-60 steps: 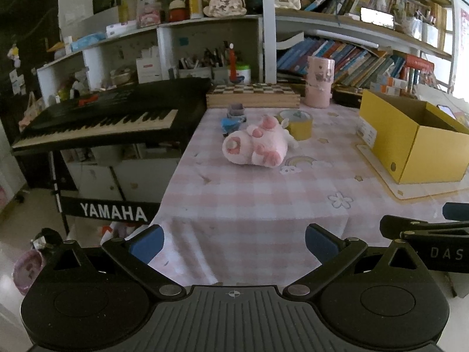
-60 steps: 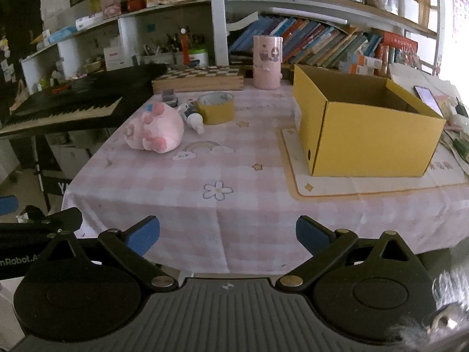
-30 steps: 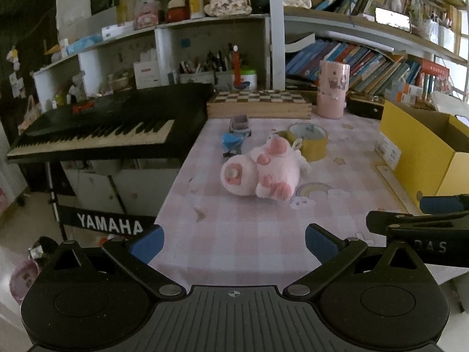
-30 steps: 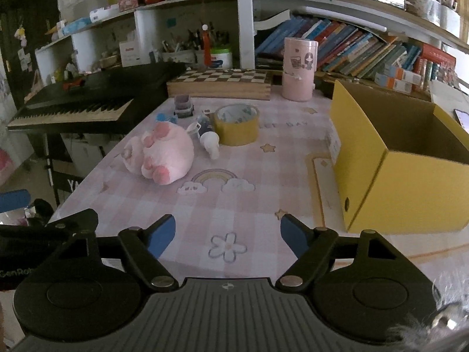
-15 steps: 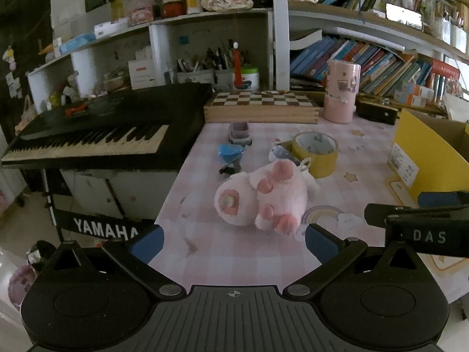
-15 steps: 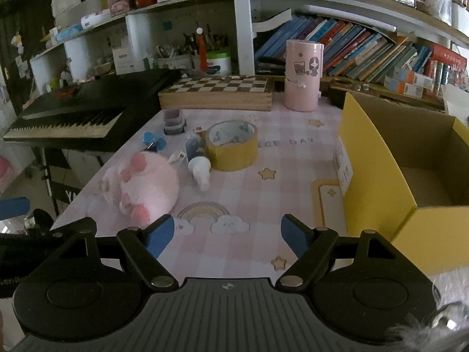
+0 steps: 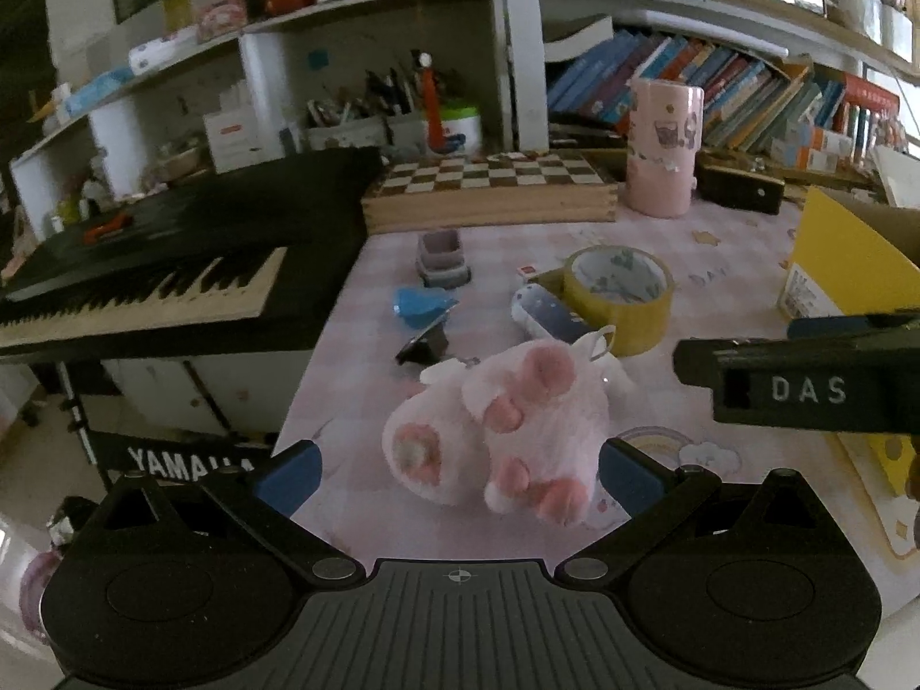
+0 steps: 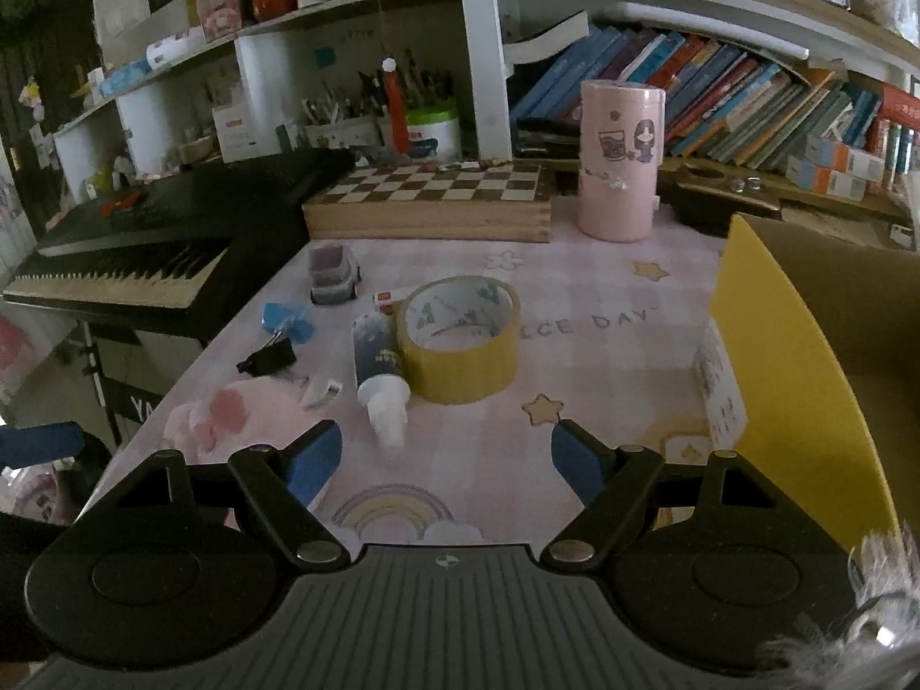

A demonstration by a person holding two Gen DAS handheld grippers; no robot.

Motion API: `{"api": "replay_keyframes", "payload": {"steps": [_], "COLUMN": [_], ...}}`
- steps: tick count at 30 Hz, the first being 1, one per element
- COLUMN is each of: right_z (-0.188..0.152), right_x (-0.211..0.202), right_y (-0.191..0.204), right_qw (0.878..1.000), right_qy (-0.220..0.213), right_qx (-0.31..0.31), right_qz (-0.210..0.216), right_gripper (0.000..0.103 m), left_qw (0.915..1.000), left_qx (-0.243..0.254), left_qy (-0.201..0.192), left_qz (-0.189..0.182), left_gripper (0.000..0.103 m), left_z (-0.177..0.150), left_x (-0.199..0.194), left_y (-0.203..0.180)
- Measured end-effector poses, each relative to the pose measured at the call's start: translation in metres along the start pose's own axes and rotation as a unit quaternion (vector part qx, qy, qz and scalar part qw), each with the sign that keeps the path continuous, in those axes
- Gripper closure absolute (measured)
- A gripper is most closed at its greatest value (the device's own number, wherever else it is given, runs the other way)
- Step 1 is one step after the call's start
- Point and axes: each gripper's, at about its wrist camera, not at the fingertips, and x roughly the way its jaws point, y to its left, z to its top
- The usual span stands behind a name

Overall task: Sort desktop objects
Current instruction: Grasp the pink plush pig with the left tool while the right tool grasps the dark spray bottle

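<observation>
A pink plush paw toy (image 7: pixel 506 431) lies on the checked tablecloth, between the blue tips of my open left gripper (image 7: pixel 457 474); I cannot tell if they touch it. It shows at the left in the right wrist view (image 8: pixel 241 411). My right gripper (image 8: pixel 445 460) is open and empty, just short of a white-capped tube (image 8: pixel 379 376) and a yellow tape roll (image 8: pixel 460 339). A black binder clip (image 8: pixel 267 357), a blue piece (image 8: pixel 287 322) and a small toy car (image 8: pixel 333 276) lie beyond. An open yellow box (image 8: pixel 805 356) stands at the right.
A chessboard box (image 8: pixel 431 201) and a pink canister (image 8: pixel 618 161) stand at the table's back. A black keyboard (image 7: pixel 172 247) borders the left edge. Shelves of books fill the back. The right gripper's body (image 7: pixel 805 385) crosses the left wrist view.
Both grippers have moved forward over the table. The plush toy now sits between the left fingertips, and the right gripper has come close to the tube and tape roll.
</observation>
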Motion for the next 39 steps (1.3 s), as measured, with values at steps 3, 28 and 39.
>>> {"api": "replay_keyframes", "payload": {"steps": [3,28,39], "right_z": [0.008,0.037,0.041], "right_x": [0.013,0.111,0.136], "right_y": [-0.004,0.01,0.033], "right_qw": [1.0,0.987,0.988], "right_qy": [0.009,0.13,0.105], "right_qx": [0.009,-0.009,-0.075], "right_qz": [0.007,0.09,0.079], "right_gripper": [0.024,0.031,0.051], "left_qw": [0.9998,0.9967,0.9995], "left_qx": [0.017,0.073,-0.018], "left_qy": [0.005,0.033,0.025], "left_qz": [-0.006,0.006,0.004], "left_gripper": [0.0,0.005,0.005], "left_z": [0.005,0.004,0.002], "left_x": [0.014,0.052,0.034], "left_y": [-0.006,0.0,0.027]}}
